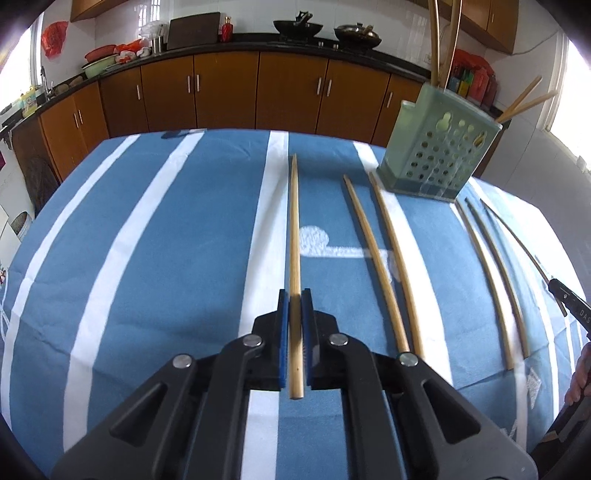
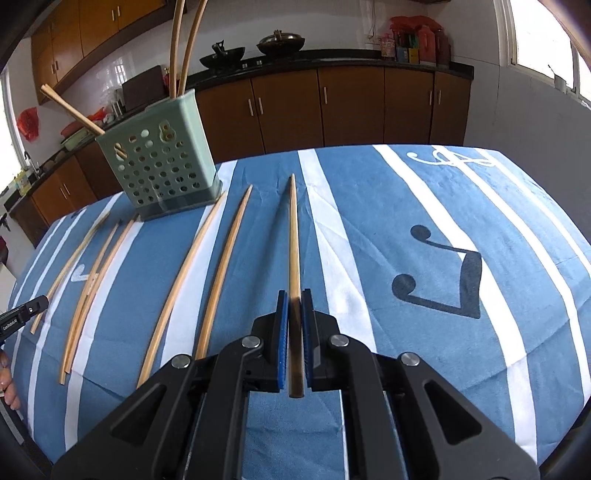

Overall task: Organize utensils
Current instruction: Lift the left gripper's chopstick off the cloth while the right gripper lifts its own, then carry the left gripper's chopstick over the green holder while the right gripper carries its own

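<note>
My left gripper (image 1: 294,295) is shut on a bamboo chopstick (image 1: 294,229) that points forward over the blue striped tablecloth (image 1: 166,240). My right gripper (image 2: 294,295) is shut on another chopstick (image 2: 293,236), also pointing forward. Several loose chopsticks lie on the cloth: two to the right of my left gripper (image 1: 373,258) and more further right (image 1: 484,280); in the right wrist view they lie to the left (image 2: 218,266). A green perforated utensil holder (image 1: 439,147) stands at the far side with several chopsticks in it; it also shows in the right wrist view (image 2: 162,162).
The table edge drops off behind the holder, with brown kitchen cabinets (image 1: 258,92) and a dark counter with woks (image 1: 297,27) beyond. The tip of the other gripper shows at the right edge (image 1: 569,302) and at the left edge (image 2: 26,314).
</note>
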